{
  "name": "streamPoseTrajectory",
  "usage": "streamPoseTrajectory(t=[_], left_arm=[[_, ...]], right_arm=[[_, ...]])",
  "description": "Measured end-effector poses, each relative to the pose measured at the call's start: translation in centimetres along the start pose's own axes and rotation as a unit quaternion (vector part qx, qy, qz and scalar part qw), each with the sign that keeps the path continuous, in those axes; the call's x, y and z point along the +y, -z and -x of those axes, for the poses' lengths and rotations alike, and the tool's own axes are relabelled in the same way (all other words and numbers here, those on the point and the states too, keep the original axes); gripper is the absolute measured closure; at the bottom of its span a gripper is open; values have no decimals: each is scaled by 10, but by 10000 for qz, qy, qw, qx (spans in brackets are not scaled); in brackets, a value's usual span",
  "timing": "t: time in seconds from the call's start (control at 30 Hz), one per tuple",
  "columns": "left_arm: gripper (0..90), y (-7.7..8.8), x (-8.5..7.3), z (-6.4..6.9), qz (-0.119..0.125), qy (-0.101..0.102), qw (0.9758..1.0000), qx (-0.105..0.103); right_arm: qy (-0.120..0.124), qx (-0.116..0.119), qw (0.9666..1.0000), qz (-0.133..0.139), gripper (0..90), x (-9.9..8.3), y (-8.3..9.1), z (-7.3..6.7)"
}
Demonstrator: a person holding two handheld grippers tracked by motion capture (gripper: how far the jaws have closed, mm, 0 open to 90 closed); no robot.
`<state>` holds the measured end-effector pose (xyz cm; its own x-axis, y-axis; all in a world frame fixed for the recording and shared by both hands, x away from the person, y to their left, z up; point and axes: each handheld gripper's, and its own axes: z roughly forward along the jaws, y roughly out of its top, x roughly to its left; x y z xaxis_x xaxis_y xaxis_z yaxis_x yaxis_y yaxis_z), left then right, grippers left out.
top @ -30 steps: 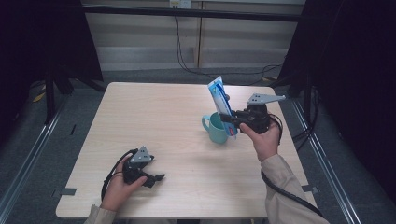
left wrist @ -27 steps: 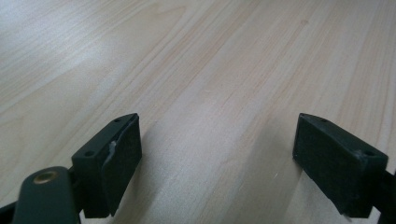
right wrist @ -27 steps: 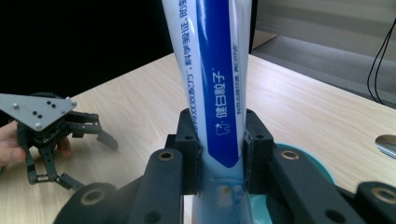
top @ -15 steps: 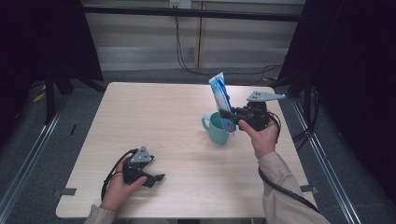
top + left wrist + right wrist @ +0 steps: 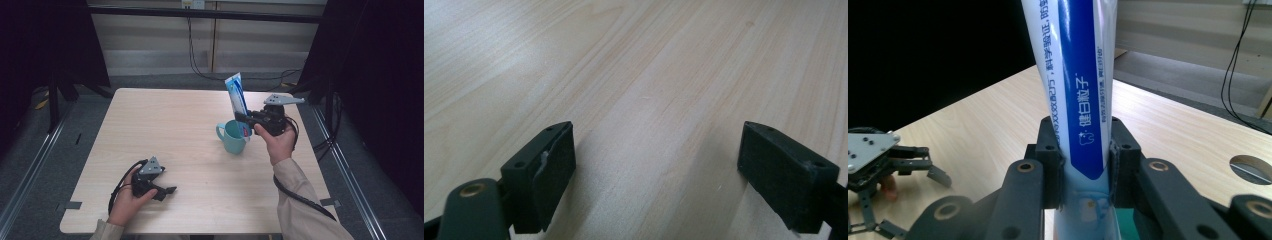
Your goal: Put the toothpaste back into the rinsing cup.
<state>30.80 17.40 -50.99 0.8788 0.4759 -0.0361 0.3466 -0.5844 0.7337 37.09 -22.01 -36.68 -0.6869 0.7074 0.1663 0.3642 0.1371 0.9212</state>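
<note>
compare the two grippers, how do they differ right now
The right gripper has its jaws shut on a blue and white tube; the left gripper has its jaws wide apart with nothing between them. The right gripper is held up over the teal mug, while the left gripper sits low at the table near its front edge. Both are black and each is held in one hand.

Both handheld black two-jaw grippers, the left gripper (image 5: 167,190) and the right gripper (image 5: 239,117), carry a grey three-cornered plate with small screws and trail a black cable. Their blocky black fingers (image 5: 544,175) are matte; brass-coloured rivets mark the linkages. The person's beige long sleeve (image 5: 305,215) covers the right forearm
</note>
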Motion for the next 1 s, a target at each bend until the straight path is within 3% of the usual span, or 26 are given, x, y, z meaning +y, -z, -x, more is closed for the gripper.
streamPoseTrajectory(t=[1.0], left_arm=[[152,0,0,0,1,1,10000,1]], right_arm=[[-37,-266,9996,68,728,2,-20,14]])
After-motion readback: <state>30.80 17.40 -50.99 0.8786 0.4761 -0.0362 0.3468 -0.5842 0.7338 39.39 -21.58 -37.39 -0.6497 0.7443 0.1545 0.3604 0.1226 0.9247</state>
